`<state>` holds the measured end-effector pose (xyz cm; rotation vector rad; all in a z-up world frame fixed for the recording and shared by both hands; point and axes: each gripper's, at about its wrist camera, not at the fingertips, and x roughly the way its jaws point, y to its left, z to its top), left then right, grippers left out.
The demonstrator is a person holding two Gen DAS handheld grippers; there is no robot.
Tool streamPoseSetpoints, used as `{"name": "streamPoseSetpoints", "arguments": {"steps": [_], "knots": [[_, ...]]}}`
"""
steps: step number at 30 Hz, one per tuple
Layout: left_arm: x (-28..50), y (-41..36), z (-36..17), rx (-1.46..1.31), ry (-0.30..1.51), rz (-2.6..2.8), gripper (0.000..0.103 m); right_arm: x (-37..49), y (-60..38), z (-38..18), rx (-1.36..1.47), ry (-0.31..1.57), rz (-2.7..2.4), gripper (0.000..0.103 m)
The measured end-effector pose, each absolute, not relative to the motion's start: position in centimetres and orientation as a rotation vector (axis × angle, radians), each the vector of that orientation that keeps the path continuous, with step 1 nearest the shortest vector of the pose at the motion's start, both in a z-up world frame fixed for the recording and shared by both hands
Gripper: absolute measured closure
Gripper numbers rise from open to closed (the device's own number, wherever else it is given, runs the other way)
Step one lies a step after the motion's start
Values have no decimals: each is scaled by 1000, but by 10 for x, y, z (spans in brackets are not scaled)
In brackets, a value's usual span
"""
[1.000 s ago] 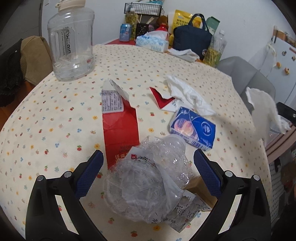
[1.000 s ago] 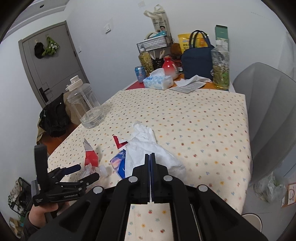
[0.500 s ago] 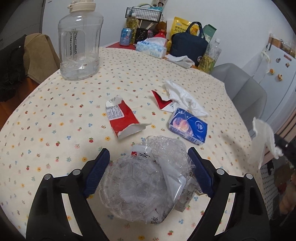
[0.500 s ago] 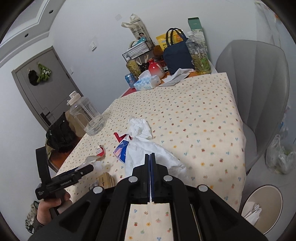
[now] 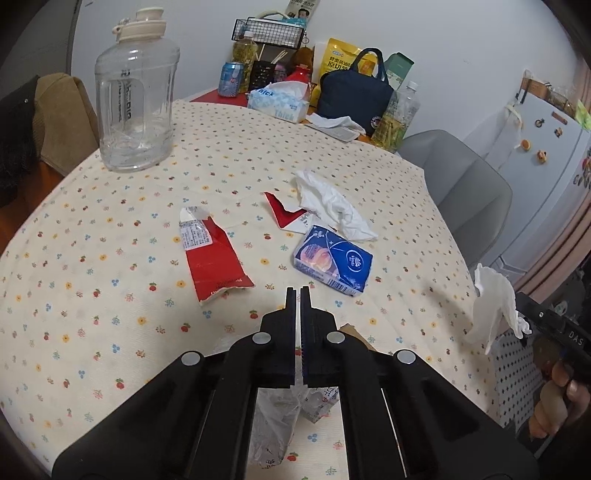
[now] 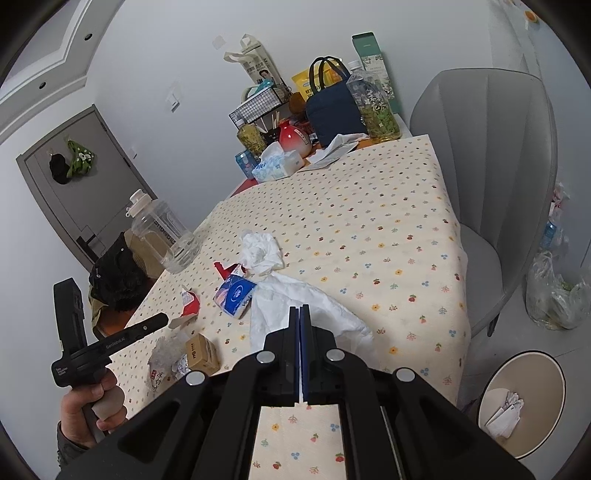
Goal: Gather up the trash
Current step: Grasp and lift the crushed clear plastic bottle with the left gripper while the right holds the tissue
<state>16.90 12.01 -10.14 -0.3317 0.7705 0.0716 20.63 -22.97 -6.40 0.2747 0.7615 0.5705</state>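
This is a lived-in home dining room. A table (image 6: 388,221) under a flowered cloth fills the middle. At the table's far end stand a tissue box (image 5: 277,105), a dark lunch bag (image 5: 352,96), a wire basket (image 5: 267,31), a soda can (image 5: 229,78) and drink bottles. A padded grey chair (image 6: 491,166) sits at the table's side, and on the floor beside it a waste bin (image 6: 524,398). Beyond the chair stands a fridge (image 5: 550,147) with magnets; left of the table is a grey door (image 6: 77,177) with things hung on it.
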Motion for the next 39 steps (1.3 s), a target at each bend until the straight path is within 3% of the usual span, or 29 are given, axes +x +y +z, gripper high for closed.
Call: {"name": "streamPoseSetpoints", "arguments": {"steps": [1, 2, 3, 16, 28, 29, 30, 32, 34, 39], "knots": [[168, 120, -101, -330, 779, 70, 85, 206, -231, -64, 277, 760, 570, 101], [166, 120, -99, -329, 782, 71, 57, 205, -233, -63, 278, 758, 570, 101], [161, 120, -97, -325, 773, 80, 41, 205, -234, -62, 277, 755, 570, 101], [116, 105, -112, -129, 861, 129, 41, 196, -239, -58, 277, 740, 567, 101], [122, 84, -141, 69, 895, 241, 41, 196, -236, -60, 266, 749, 570, 101], [123, 85, -142, 76, 889, 255, 48, 196, -236, -61, 265, 752, 570, 101], [122, 86, -140, 83, 881, 269, 62, 196, -237, -62, 262, 755, 569, 101], [122, 89, -137, 61, 874, 266, 72, 196, -238, -65, 262, 760, 567, 101], [121, 93, -131, 44, 858, 255, 77, 196, -239, -68, 265, 765, 562, 101], [118, 93, -117, 25, 812, 256, 78, 196, -242, -68, 269, 762, 560, 101]]}}
